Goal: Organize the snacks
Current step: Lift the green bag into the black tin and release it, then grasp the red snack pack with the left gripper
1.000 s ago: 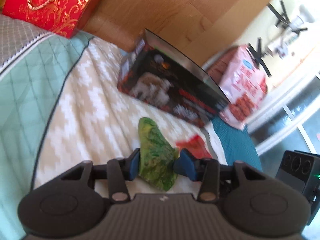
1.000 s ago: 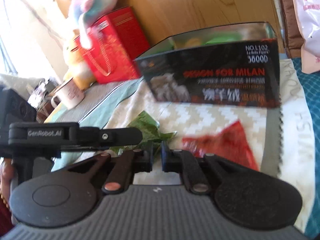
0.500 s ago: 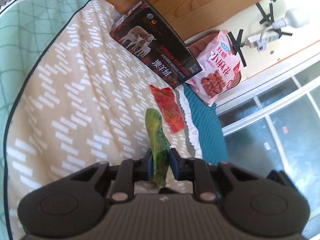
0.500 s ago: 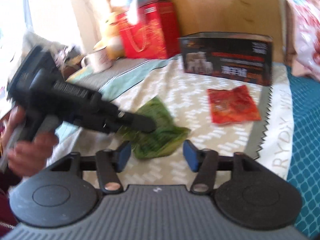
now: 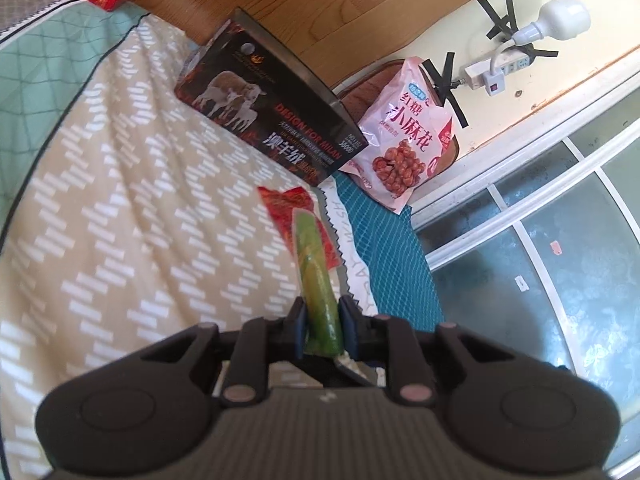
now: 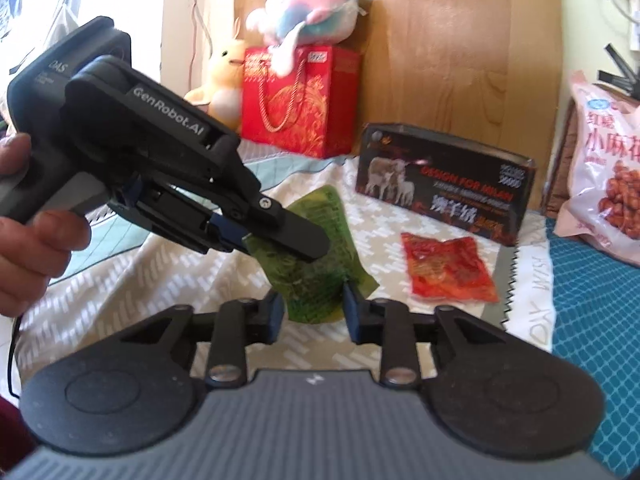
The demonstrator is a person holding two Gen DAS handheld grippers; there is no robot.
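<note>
My left gripper (image 5: 323, 330) pinches the green snack packet (image 6: 316, 256) above the bed (image 5: 120, 208), my right gripper (image 6: 314, 314) spread around its lower end, the red packet (image 6: 448, 270) lying at two o'clock before the black box (image 6: 444, 186).

pink snack bag (image 6: 604, 184) cut off at right edge, plush toy (image 6: 308, 12) blurred

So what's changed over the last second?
The left gripper has lifted the green packet off the bed and clamps it edge-on. The right gripper went from shut to open around it. The red packet and black box haven't moved.
</note>
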